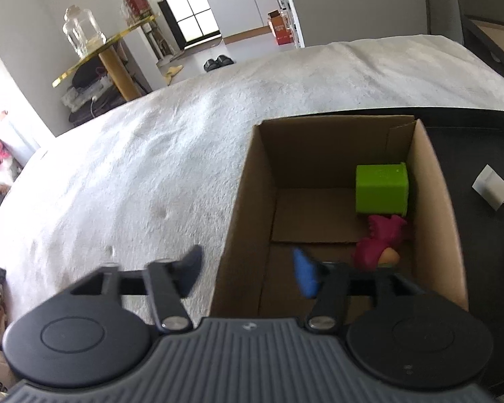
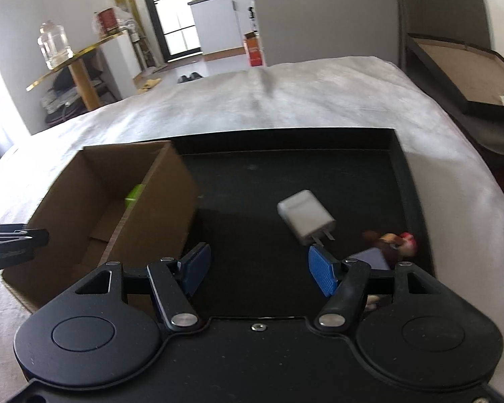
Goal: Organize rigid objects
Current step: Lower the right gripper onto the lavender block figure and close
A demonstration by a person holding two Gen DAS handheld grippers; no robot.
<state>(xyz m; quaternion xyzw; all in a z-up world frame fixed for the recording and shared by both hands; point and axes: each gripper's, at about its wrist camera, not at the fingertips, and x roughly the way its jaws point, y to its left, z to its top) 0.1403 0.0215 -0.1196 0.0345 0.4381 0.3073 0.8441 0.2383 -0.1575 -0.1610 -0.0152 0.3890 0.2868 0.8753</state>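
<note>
A cardboard box (image 1: 252, 181) sits on the white bed cover. Inside it lie a green block (image 1: 381, 189) and a pink and orange toy (image 1: 379, 241). My left gripper (image 1: 248, 272) is open and empty, straddling the box's left wall near its front corner. A black tray (image 2: 396, 168) lies right of the box (image 2: 158, 208). On it are a white plug adapter (image 2: 307, 216), also in the left wrist view (image 1: 490, 188), and a small brown and red figure (image 2: 394, 243). My right gripper (image 2: 260, 270) is open and empty, low over the tray, just short of the adapter.
The white bed cover (image 1: 151, 168) spreads left and beyond the box. A gold side table with a glass jar (image 1: 82, 32) stands past the bed. A dark framed board (image 2: 463, 74) lies to the right of the bed.
</note>
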